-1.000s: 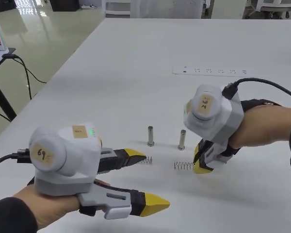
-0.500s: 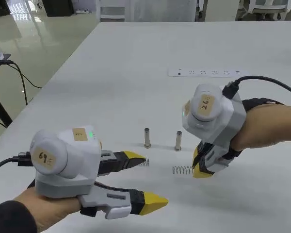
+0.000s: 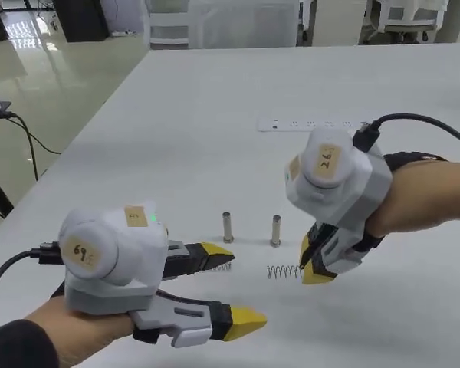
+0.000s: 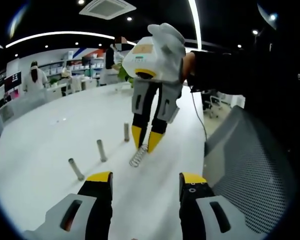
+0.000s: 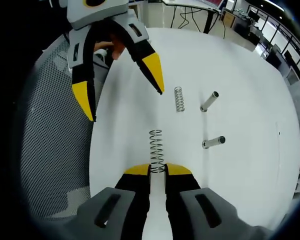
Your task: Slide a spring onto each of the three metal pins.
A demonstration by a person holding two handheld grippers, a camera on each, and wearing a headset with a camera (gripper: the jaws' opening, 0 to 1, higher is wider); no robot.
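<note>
A: State of the right gripper (image 5: pixel 157 170)?
B: Jaws clamped on one end of a spring (image 5: pixel 157 147) lying near the three metal pins (image 4: pixel 101 150).
A: The left gripper (image 3: pixel 234 285)?
B: Jaws apart; a second spring (image 3: pixel 222 266) lies just beside the pins.

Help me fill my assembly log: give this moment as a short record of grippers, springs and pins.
left gripper: open, holding nothing
right gripper: shut on one end of the held spring
held spring: lying on the table
loose spring: flat on the table, by a left gripper tip
metal pins: three, upright, all bare
springs on pins: none yet
</note>
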